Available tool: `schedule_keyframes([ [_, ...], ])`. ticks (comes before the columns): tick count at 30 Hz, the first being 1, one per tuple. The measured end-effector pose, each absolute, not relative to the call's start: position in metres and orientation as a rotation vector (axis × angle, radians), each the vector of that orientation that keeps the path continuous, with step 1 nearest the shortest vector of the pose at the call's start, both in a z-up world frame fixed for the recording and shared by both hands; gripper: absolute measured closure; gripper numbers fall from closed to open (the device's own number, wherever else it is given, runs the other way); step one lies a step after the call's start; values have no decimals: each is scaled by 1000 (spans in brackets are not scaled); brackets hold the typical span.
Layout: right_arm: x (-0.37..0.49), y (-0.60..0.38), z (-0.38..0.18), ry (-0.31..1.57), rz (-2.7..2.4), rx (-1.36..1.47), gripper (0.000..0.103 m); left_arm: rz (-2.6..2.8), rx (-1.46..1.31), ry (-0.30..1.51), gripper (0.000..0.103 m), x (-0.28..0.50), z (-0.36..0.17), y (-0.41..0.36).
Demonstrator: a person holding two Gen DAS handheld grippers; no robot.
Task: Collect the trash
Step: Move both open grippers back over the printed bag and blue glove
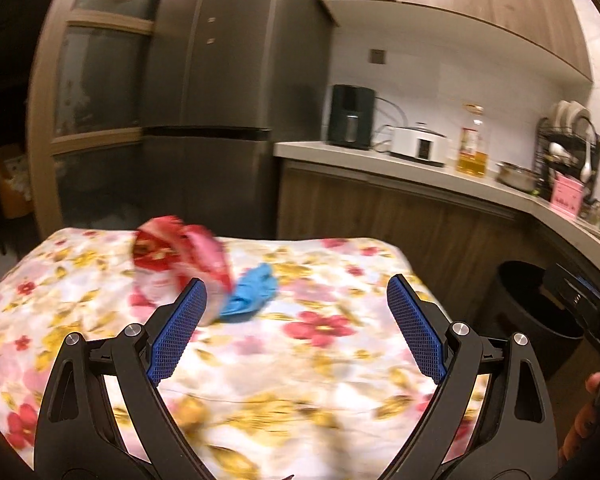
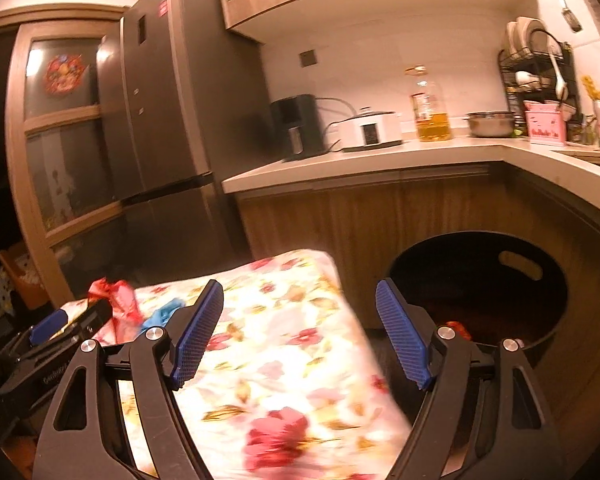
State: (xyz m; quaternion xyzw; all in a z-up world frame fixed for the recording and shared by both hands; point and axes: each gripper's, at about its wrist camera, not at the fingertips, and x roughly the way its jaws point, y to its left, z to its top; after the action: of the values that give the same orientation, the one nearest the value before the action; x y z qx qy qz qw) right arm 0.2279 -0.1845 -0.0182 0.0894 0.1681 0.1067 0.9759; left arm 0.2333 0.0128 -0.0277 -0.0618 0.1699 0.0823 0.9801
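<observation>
A crumpled red and white wrapper (image 1: 176, 256) lies on the flowered tablecloth (image 1: 300, 360), with a crumpled blue scrap (image 1: 252, 292) touching it on the right. My left gripper (image 1: 296, 320) is open and empty, just short of both. My right gripper (image 2: 300, 332) is open and empty, over the table's right edge beside a black bin (image 2: 540, 300). A red piece (image 2: 456, 326) lies inside the bin. The wrapper (image 2: 116, 304), the blue scrap (image 2: 162, 316) and the left gripper's blue pad (image 2: 48, 326) show at the left of the right wrist view.
The bin (image 1: 532, 312) stands on the floor right of the table, against wooden cabinets (image 2: 360, 220). The counter (image 2: 380, 160) holds an air fryer, a cooker, an oil bottle, a pot and a dish rack. A grey fridge (image 1: 220, 80) stands behind the table.
</observation>
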Motion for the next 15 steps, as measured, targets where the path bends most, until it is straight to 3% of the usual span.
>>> schedule_keyframes([
  [15, 257, -103, -29, 347, 275, 124, 26, 294, -159, 345, 13, 268, -39, 86],
])
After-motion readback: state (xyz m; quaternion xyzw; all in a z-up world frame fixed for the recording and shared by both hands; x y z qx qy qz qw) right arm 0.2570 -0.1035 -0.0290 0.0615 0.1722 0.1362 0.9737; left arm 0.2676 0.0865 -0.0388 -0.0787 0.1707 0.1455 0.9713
